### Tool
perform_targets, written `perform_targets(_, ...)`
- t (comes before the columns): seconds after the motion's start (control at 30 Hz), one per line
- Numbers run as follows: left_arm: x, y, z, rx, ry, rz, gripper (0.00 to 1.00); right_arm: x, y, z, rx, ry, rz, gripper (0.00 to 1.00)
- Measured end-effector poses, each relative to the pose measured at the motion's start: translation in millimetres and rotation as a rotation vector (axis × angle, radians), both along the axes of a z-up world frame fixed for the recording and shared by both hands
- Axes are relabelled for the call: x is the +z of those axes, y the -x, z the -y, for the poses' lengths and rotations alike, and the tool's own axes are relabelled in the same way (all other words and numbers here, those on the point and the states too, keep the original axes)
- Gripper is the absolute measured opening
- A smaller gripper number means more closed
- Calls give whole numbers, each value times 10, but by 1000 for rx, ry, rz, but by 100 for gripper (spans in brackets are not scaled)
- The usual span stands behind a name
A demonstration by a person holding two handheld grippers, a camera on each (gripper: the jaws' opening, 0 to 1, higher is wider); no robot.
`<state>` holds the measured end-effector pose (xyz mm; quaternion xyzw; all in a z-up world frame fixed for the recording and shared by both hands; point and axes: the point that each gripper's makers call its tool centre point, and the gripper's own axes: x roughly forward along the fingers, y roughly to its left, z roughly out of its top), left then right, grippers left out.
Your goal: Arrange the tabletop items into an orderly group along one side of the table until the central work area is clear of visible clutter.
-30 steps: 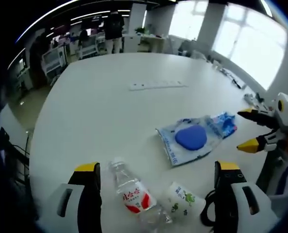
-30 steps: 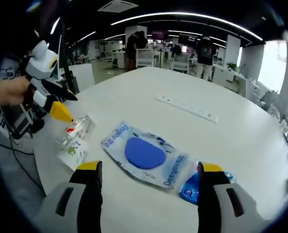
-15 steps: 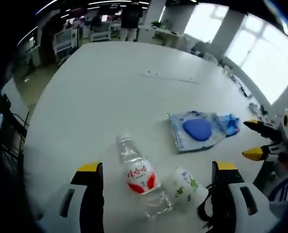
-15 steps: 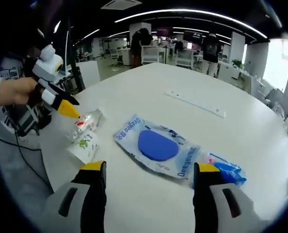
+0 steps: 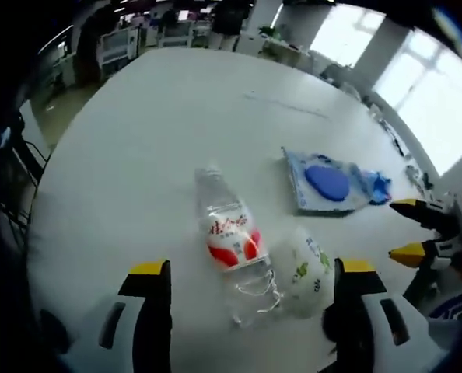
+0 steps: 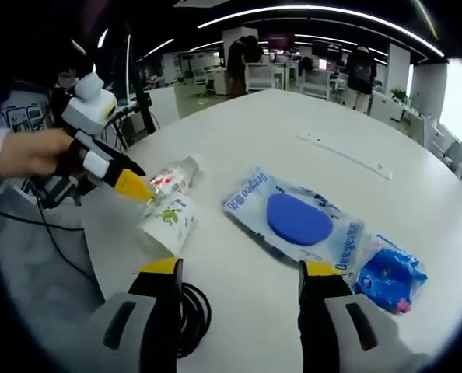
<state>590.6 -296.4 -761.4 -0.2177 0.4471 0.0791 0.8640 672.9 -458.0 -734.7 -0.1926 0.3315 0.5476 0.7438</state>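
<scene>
Nearby, clear bottle (image 5: 232,247) lying beside paper cup (image 5: 307,270), blue pad inside pouch (image 6: 296,220), both grippers' fingers spread.

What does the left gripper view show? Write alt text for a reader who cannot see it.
The left gripper is open, its yellow-tipped jaws either side of a clear plastic bottle lying on a white table, with a paper cup on its side next to it. Beyond lies a blue-printed packet; the right gripper enters at right.
</scene>
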Motion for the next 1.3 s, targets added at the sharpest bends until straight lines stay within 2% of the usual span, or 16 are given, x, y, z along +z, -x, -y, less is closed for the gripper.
perform_targets(0.23,-95,41,52,47,34,-3,78,-115,173,-110,44,16,-26,53)
perform_targets(0.37,-137,31,32,66,25,-7,74,-107,256,-105,46,12,-42,52)
perform_targets(0.47,-159,7,24,105,45,6,75,-109,267,-114,49,5,-49,52)
perform_targets(0.7,-119,17,-19,138,54,32,64,-102,196,-75,28,-7,-56,52)
perform_targets(0.77,-92,-2,-22,150,72,54,65,-103,198,-70,26,-10,-57,52)
perform_targets(0.9,-88,7,-34,148,78,54,64,-110,242,-145,46,-16,-53,52)
perform_targets(1.03,-111,49,-62,173,91,45,62,-119,317,-230,65,-22,-52,51)
perform_targets(1.13,-154,56,-27,164,92,29,58,-141,380,-275,63,-29,-72,50)
perform_targets(1.3,-213,98,-17,133,46,-8,50,-151,444,-277,89,-27,-76,50)
